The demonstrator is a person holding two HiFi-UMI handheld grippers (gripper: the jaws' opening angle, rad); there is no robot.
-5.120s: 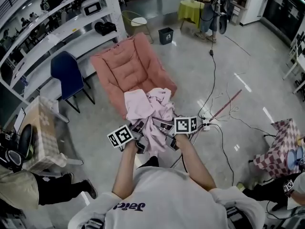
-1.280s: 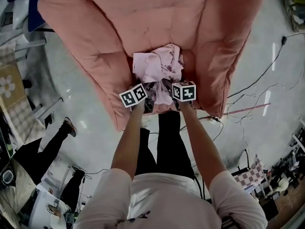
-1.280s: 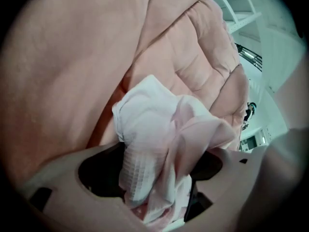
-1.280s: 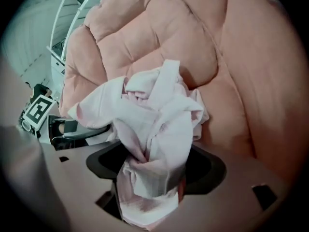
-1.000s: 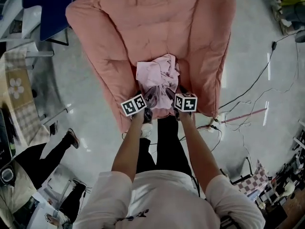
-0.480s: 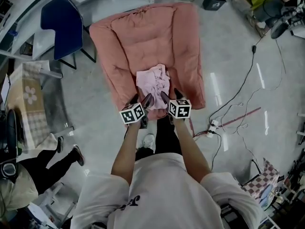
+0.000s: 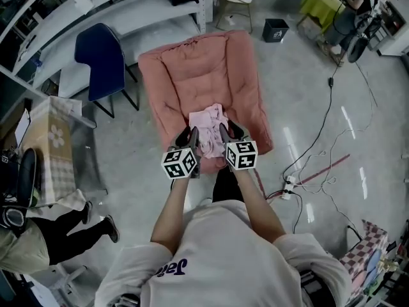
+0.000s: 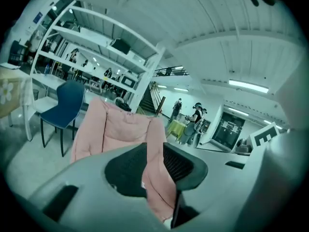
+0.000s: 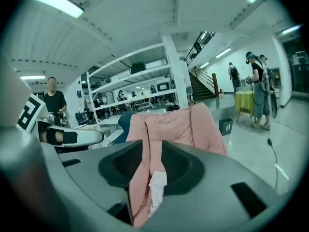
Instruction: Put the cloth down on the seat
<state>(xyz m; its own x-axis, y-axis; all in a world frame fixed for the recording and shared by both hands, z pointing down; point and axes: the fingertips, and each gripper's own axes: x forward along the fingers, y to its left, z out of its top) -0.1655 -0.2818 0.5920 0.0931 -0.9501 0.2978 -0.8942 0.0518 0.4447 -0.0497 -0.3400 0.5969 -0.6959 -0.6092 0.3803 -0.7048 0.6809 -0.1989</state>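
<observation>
The cloth (image 7: pixel 208 123), pale pink and crumpled, lies in a heap on the seat (image 7: pixel 250 125) of the pink chair (image 7: pixel 203 66), toward the front edge and about midway between the chair's padded sides. In the head view the left hand-held gripper (image 7: pixel 190 135) and the right hand-held gripper (image 7: pixel 226 132) sit side by side at the near edge of the seat, one on either side of the heap's near end, with both pointing toward the chair's back. Whether their tips touch the cloth there cannot be told. In the left gripper view the jaws are closing, with a narrow gap between the dark pads. Only the pink chair shows through that gap, and nothing is pinched. In the right gripper view the jaws are closing too, with a narrow gap left. Through it show the chair and, low down, a pale strip of the cloth lying beyond the pads, not pressed by them, so this gripper also carries nothing. Both gripper views look across at the upright back of the chair. A blue chair (image 7: pixel 103 56) stands to the left of the pink one, near white shelves (image 7: pixel 96 8). A dark bin (image 7: pixel 275 29) stands on the floor (image 7: pixel 307 94) beyond the pink chair's right corner. Cables (image 7: pixel 319 158) trail over the floor at the right. A yellow table (image 7: pixel 321 2) stands far off at the upper right.
</observation>
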